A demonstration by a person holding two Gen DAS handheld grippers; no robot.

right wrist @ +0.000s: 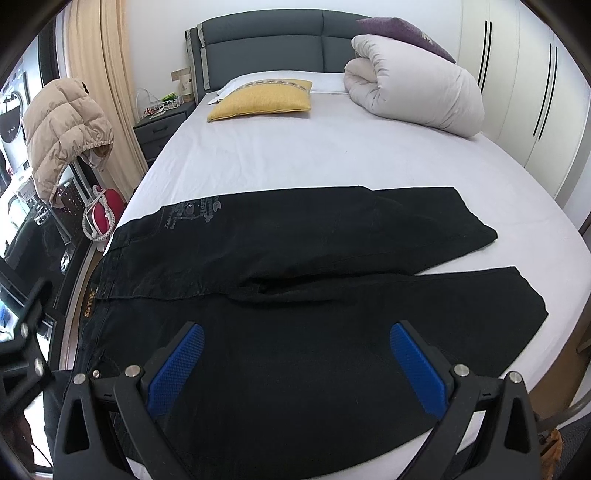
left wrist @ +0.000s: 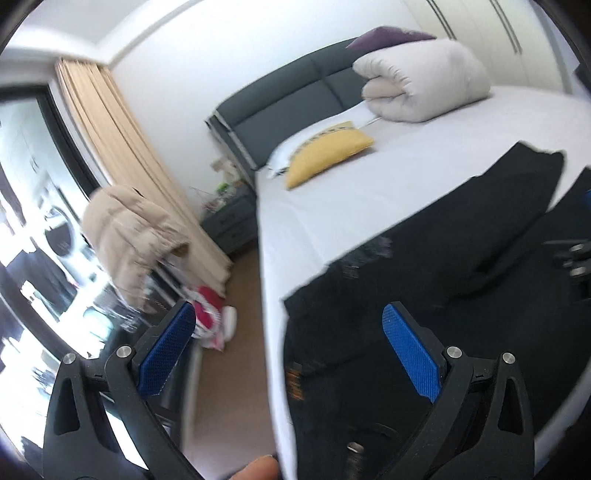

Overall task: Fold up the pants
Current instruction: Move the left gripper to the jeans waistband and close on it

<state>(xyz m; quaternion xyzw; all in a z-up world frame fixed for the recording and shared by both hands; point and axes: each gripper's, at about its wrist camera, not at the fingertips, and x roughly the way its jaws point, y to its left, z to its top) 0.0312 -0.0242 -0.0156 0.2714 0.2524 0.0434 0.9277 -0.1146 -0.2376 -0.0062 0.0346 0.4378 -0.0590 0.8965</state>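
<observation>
Black pants (right wrist: pixel 295 258) lie spread flat across the near end of the white bed (right wrist: pixel 295 155), waistband to the left, both legs reaching right and slightly apart. My right gripper (right wrist: pixel 297 349) hovers open above the near leg with nothing between its blue pads (right wrist: pixel 417 373). In the left wrist view the pants (left wrist: pixel 424 266) fill the lower right. My left gripper (left wrist: pixel 290 328) is open over the bed's left edge near the waistband, empty, and the view is motion-blurred. Part of the left gripper's body (right wrist: pixel 26 328) shows at the right wrist view's left edge.
A yellow pillow (right wrist: pixel 262 99) and a rolled white duvet (right wrist: pixel 417 88) with a purple cushion (right wrist: pixel 402 31) lie near the grey headboard (right wrist: pixel 266 44). A nightstand (right wrist: pixel 159 122), beige jacket (right wrist: pixel 62 129) and red bag (right wrist: pixel 105 214) stand left of the bed. White wardrobe doors (right wrist: pixel 532 92) are at the right.
</observation>
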